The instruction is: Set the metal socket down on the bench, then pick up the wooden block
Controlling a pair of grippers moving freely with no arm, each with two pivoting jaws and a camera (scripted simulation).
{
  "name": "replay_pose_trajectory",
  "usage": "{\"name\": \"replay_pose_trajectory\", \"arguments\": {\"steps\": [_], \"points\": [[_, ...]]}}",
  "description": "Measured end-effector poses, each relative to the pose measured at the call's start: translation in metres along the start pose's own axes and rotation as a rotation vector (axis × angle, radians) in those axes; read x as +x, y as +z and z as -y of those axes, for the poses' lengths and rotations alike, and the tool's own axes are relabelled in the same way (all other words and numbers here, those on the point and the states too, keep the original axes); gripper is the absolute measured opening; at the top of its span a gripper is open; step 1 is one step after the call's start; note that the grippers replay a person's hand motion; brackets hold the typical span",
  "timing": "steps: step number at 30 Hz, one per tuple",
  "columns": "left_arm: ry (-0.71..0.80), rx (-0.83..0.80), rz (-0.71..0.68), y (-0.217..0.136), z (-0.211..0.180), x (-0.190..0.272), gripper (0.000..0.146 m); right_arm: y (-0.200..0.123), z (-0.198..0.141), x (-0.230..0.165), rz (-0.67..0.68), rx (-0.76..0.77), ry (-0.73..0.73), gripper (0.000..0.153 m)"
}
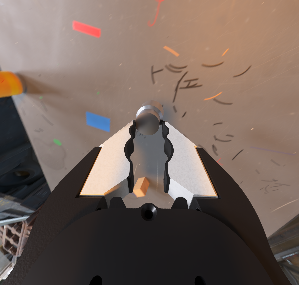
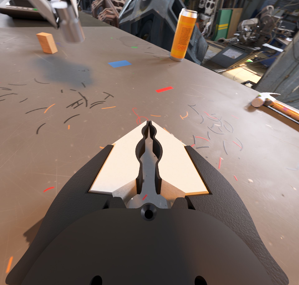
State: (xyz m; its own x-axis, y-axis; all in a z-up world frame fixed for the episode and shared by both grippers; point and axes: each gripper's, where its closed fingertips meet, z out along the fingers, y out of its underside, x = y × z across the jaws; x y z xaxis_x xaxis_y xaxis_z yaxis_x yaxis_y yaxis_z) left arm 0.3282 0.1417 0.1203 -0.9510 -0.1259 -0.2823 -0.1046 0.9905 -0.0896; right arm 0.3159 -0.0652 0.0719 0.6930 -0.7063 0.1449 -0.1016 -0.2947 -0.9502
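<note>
My left gripper (image 1: 148, 122) is shut on the metal socket (image 1: 148, 123), a shiny stepped cylinder pinched at the fingertips and pointing down at the bench (image 1: 226, 34). In the right wrist view the socket (image 2: 71, 29) hangs above the bench (image 2: 48, 147), with its shadow below. The wooden block (image 1: 141, 186) shows under the left gripper, between the finger bases. In the right wrist view the block (image 2: 46, 42) stands on the bench at the far left, close to the socket. My right gripper (image 2: 148, 122) is shut and empty, low over the bench.
An orange can (image 2: 183, 34) stands near the bench's far edge; it also shows at the left edge of the left wrist view (image 1: 9, 84). A hammer (image 2: 271, 102) lies at the right edge. Blue (image 2: 119, 63) and red (image 2: 164, 89) flat patches mark the bench. Workshop clutter lies beyond.
</note>
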Motion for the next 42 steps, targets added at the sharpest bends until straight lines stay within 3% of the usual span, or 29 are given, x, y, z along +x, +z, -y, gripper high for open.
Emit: {"name": "replay_pose_trajectory", "arguments": {"steps": [8, 12, 22, 24, 27, 31, 35, 38, 42], "points": [[0.018, 0.009, -0.12, 0.067, 0.064, 0.054, 0.033, -0.018, 0.012, 0.042, -0.193, 0.105, 0.142, 0.0], [0.055, -0.02, -0.09, 0.089, 0.077, 0.062, 0.033, -0.026, 0.016, 0.054, -0.235, 0.146, 0.178, 0.0], [0.095, 0.03, -0.062, 0.09, 0.079, 0.061, 0.033, -0.028, 0.018, 0.057, -0.25, 0.154, 0.176, 0.0], [0.077, 0.074, -0.077, 0.082, 0.077, 0.062, 0.045, -0.028, 0.017, 0.057, -0.252, 0.153, 0.175, 0.0], [0.018, 0.176, -0.067, 0.054, 0.071, 0.049, 0.045, -0.029, 0.017, 0.058, -0.255, 0.152, 0.172, 0.0], [-0.111, 0.256, 0.016, 0.004, 0.033, 0.003, 0.042, -0.028, 0.016, 0.057, -0.253, 0.147, 0.17, 0.0], [-0.221, 0.191, 0.098, -0.029, -0.038, -0.039, 0.039, -0.027, 0.014, 0.056, -0.25, 0.138, 0.168, 0.0], [-0.291, 0.071, 0.095, -0.029, -0.101, -0.054, 0.038, -0.026, 0.013, 0.055, -0.246, 0.131, 0.164, 0.0], [-0.384, -0.119, 0.025, -0.003, -0.176, -0.052, 0.039, -0.025, 0.011, 0.054, -0.243, 0.123, 0.158, 0.0]]}}
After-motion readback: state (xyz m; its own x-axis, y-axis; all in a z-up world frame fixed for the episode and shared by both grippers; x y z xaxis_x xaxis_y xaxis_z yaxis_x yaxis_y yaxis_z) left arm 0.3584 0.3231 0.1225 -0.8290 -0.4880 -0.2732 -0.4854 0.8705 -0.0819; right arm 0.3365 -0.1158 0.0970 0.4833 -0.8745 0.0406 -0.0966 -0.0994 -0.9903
